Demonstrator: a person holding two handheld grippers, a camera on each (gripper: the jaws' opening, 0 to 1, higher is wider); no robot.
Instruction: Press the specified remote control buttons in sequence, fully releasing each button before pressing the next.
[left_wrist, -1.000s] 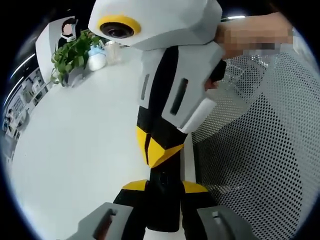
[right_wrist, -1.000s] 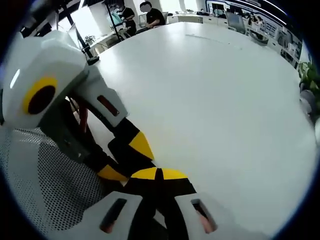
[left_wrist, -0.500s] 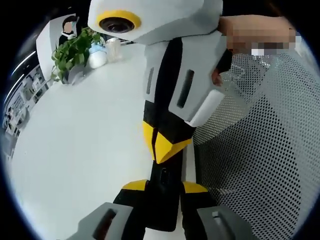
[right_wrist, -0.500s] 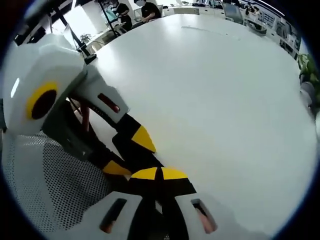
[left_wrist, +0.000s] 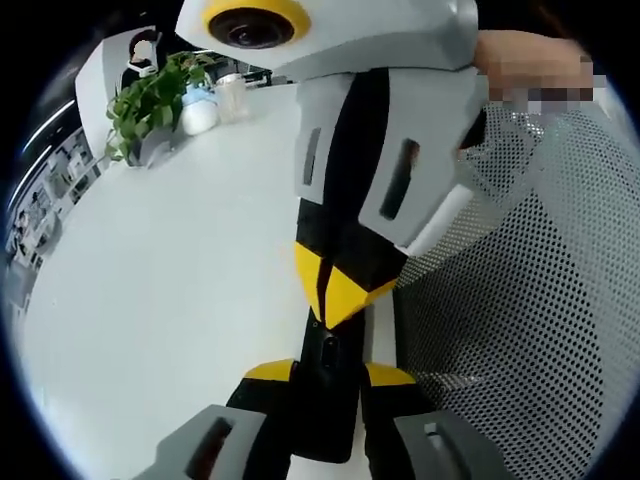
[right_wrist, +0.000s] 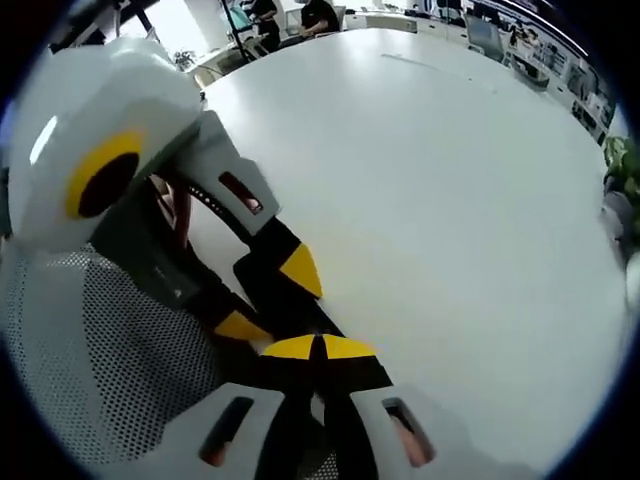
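Note:
A black remote control (left_wrist: 325, 400) sits lengthwise between the yellow-tipped jaws of my left gripper (left_wrist: 328, 372), which is shut on it. My right gripper (left_wrist: 335, 298) comes down from above in the left gripper view, its jaws shut together, and the yellow tip rests on the remote's top face. In the right gripper view my right gripper (right_wrist: 316, 348) shows its two tips pressed together. Just beyond them the left gripper (right_wrist: 270, 298) reaches in from the left. The button under the tip is hidden.
Both grippers work over a wide white table (left_wrist: 170, 280). A white perforated mesh surface (left_wrist: 520, 330) lies close on one side. A potted plant (left_wrist: 150, 100) and a white jar (left_wrist: 198, 115) stand at the far edge. People sit at distant desks (right_wrist: 320, 15).
In the left gripper view the right gripper has drifted right and looms larger, with its tip still on the remote. The left gripper's hold has not changed.

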